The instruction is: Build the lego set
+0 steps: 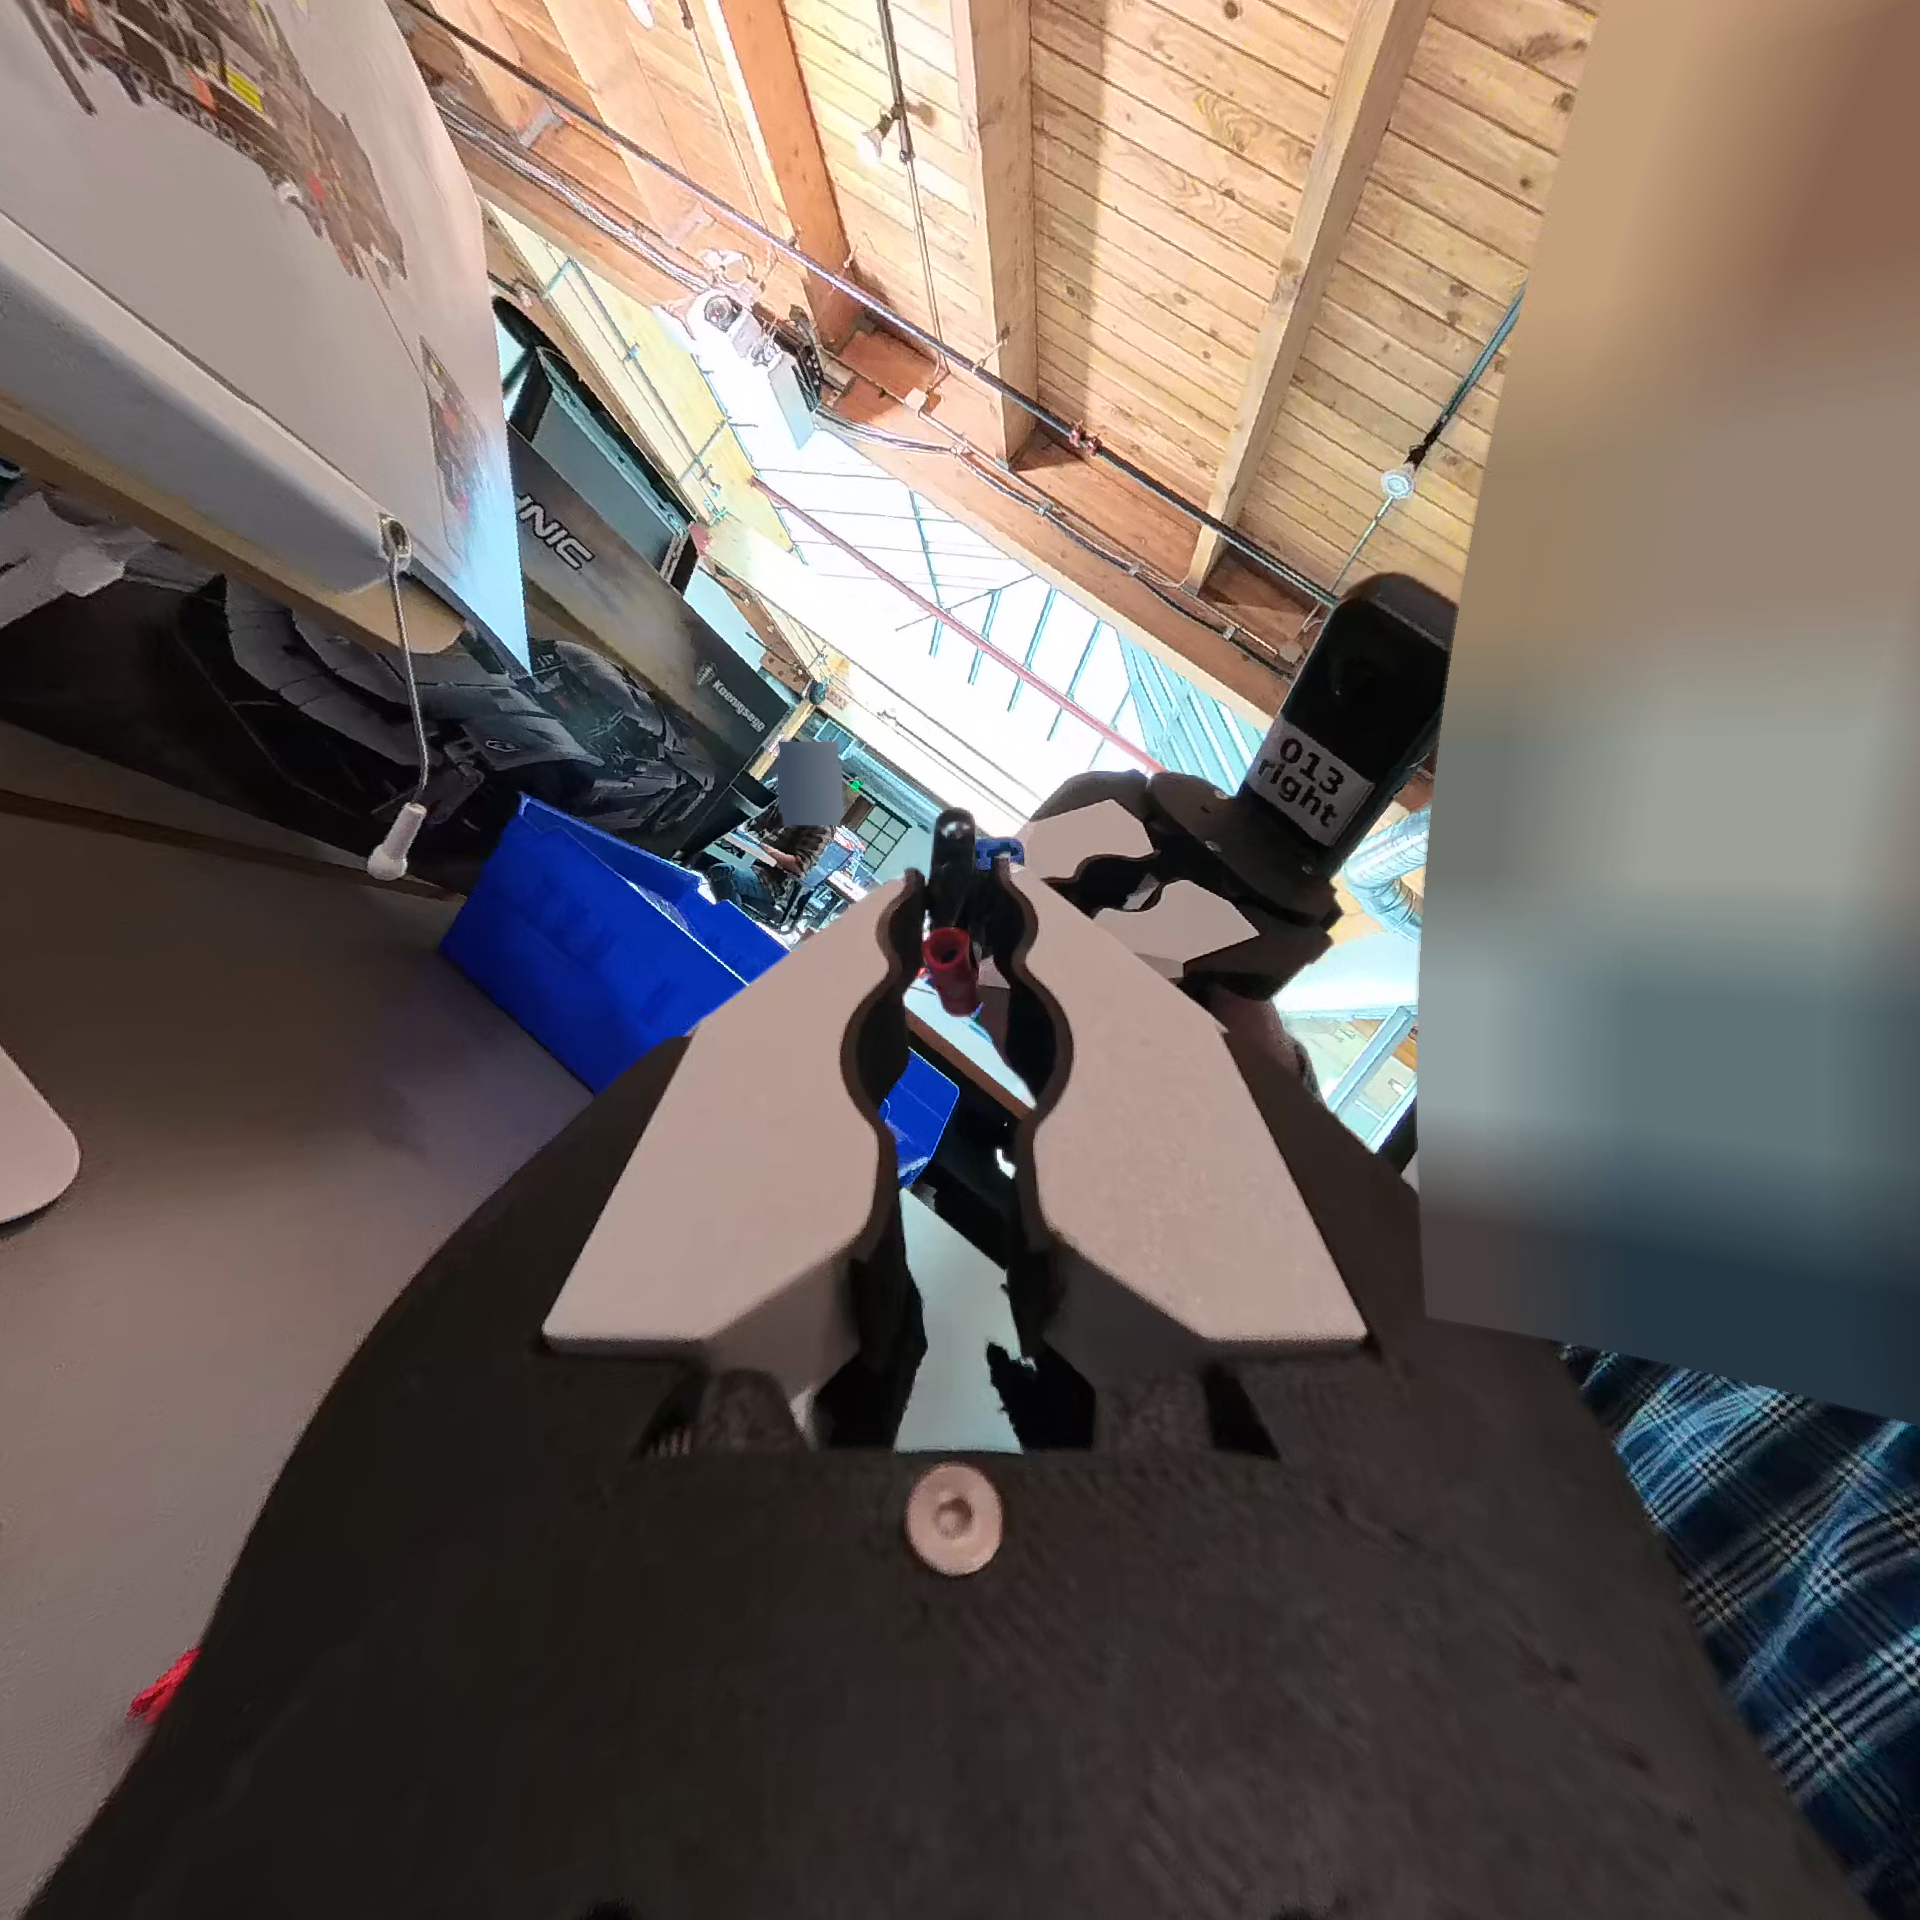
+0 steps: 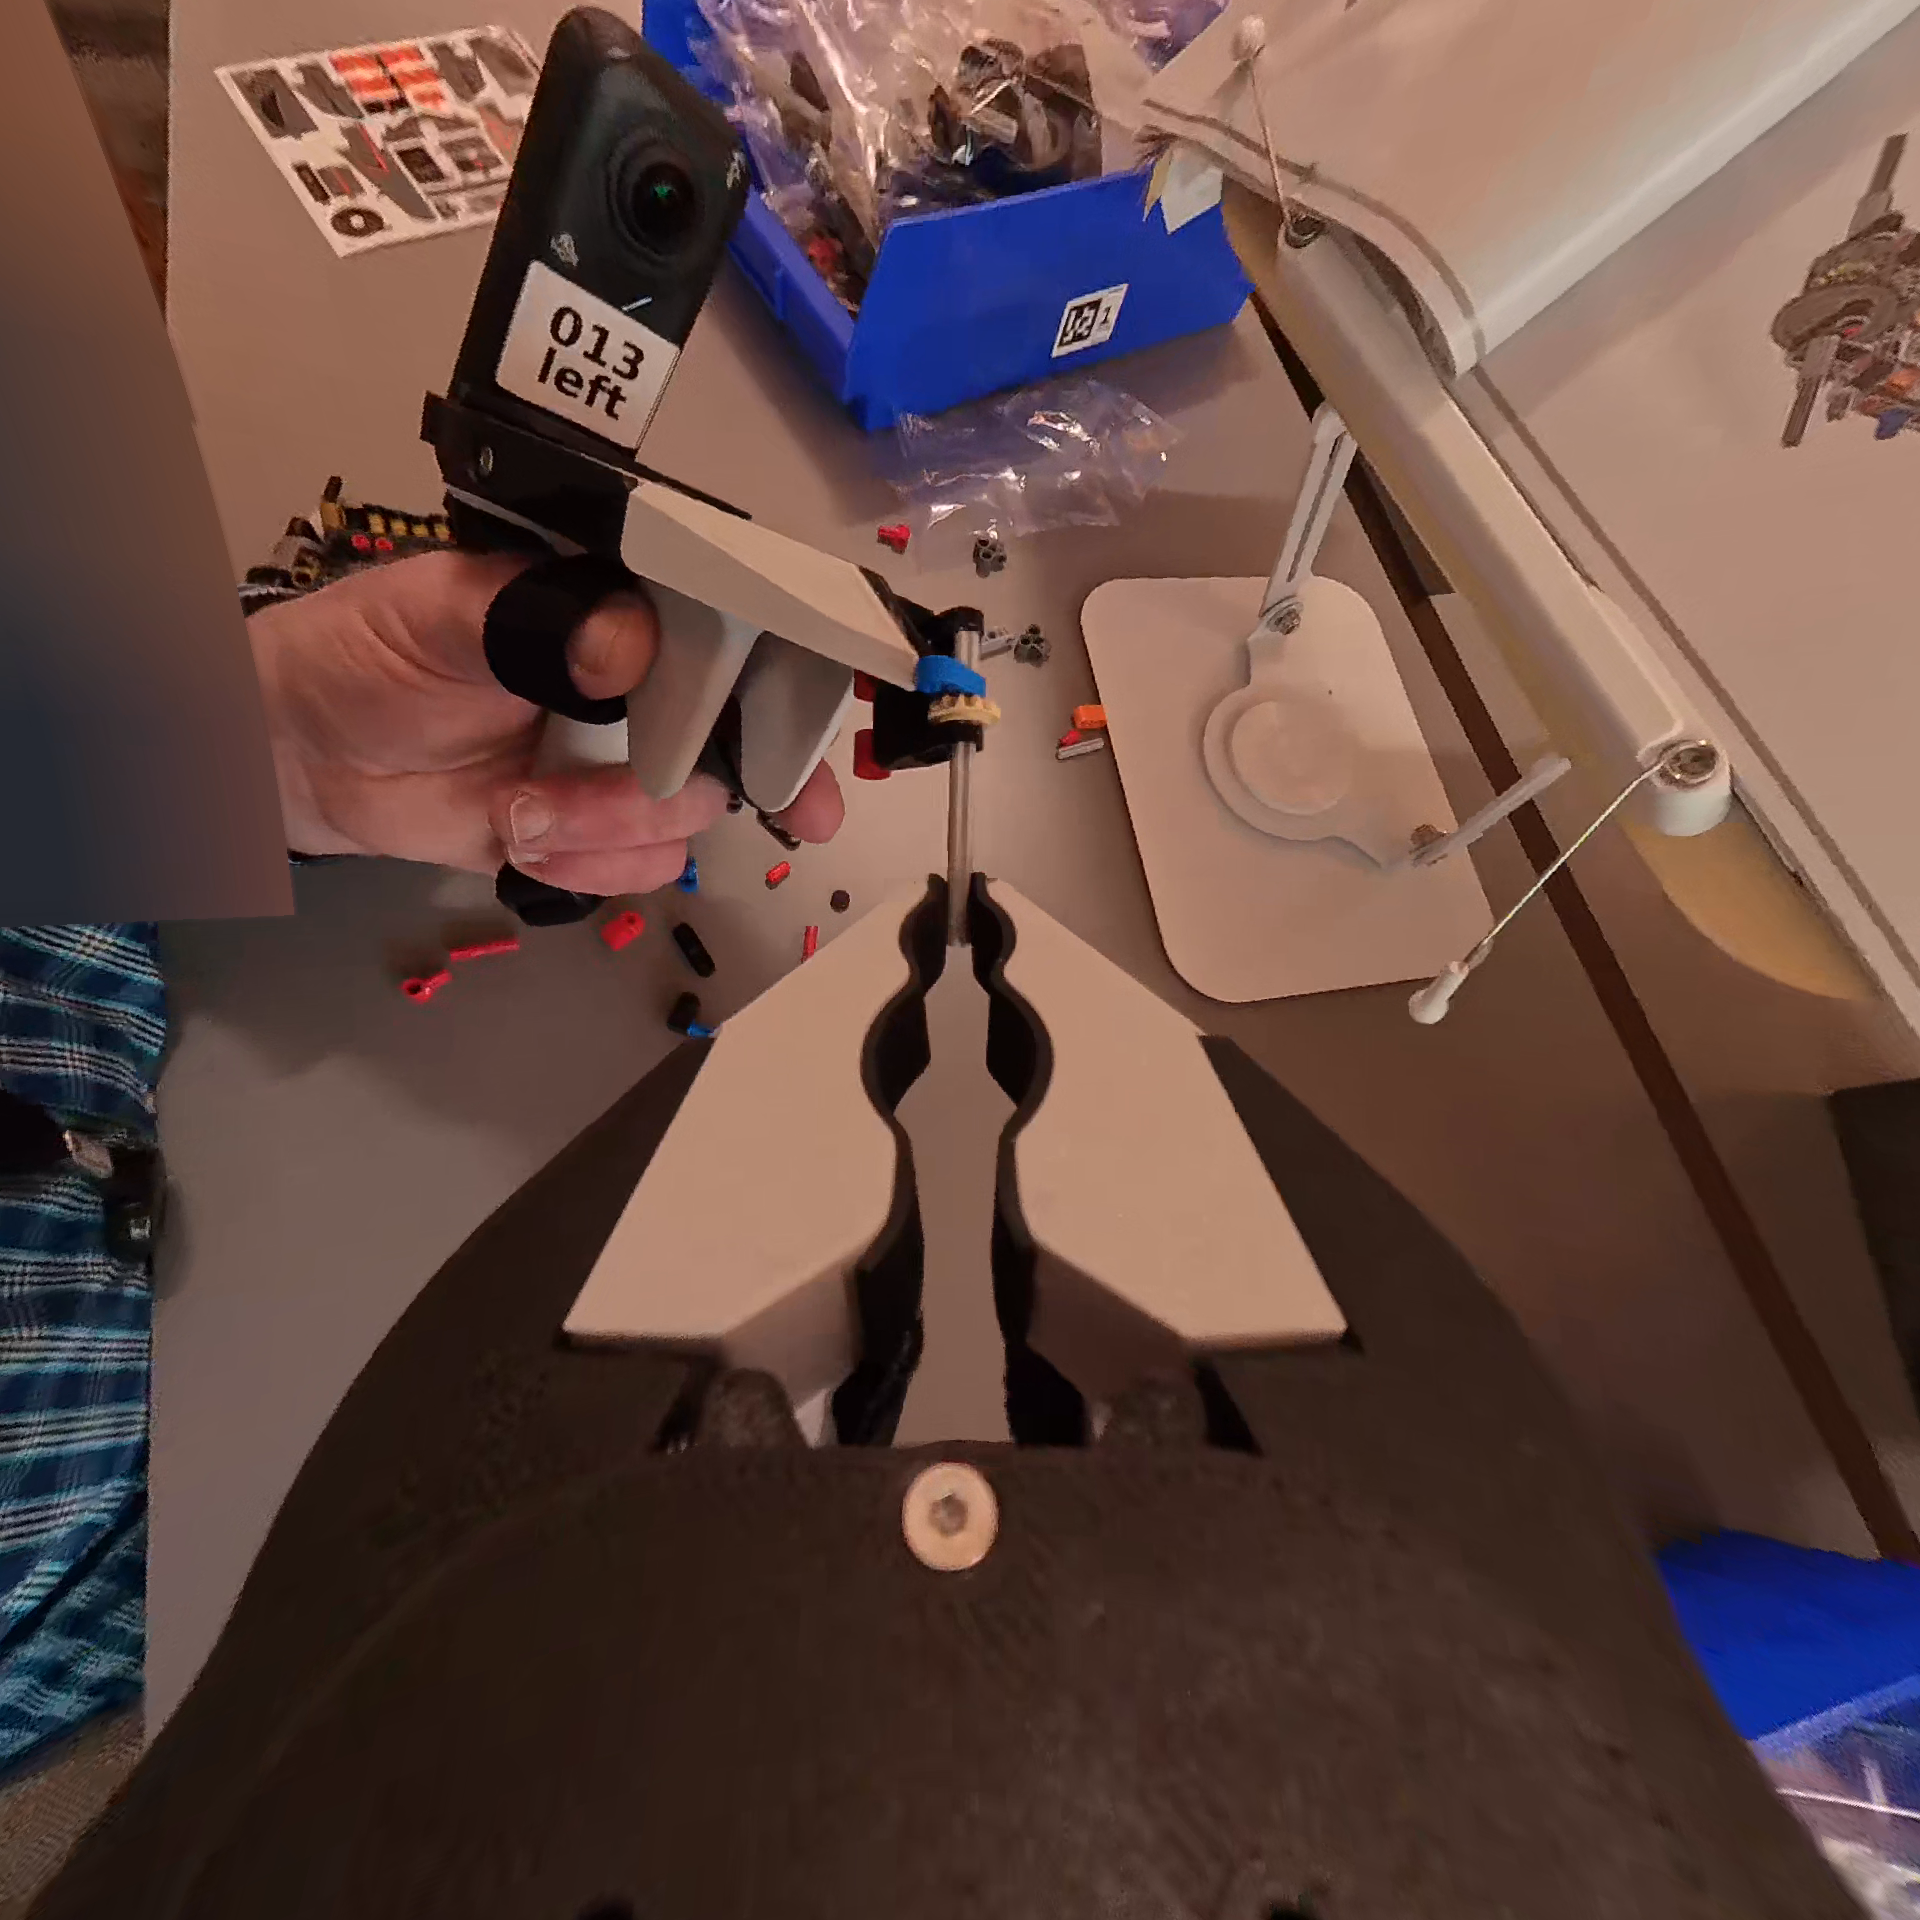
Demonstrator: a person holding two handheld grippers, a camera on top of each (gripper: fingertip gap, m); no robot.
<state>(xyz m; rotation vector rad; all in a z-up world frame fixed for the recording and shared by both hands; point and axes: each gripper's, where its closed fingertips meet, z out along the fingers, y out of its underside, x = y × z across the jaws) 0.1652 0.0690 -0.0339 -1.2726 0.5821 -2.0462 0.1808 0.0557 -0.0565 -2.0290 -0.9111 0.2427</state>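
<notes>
My left gripper is shut on a small black lego assembly and holds it in the air; a red pin and a blue piece stick out of it. In the right wrist view a hand holds this left gripper, and the assembly carries a blue piece and a tan gear. My right gripper is shut on the lower end of a thin grey axle. The axle runs up through the gear and the assembly. The right gripper meets the assembly from behind.
A blue bin with bagged parts stands at the back of the grey table. A sticker sheet lies at the back left. An instruction booklet on a white stand is at the right. Loose red, black and blue pieces lie below the grippers. Less than 4 cm separates the two grippers' tips.
</notes>
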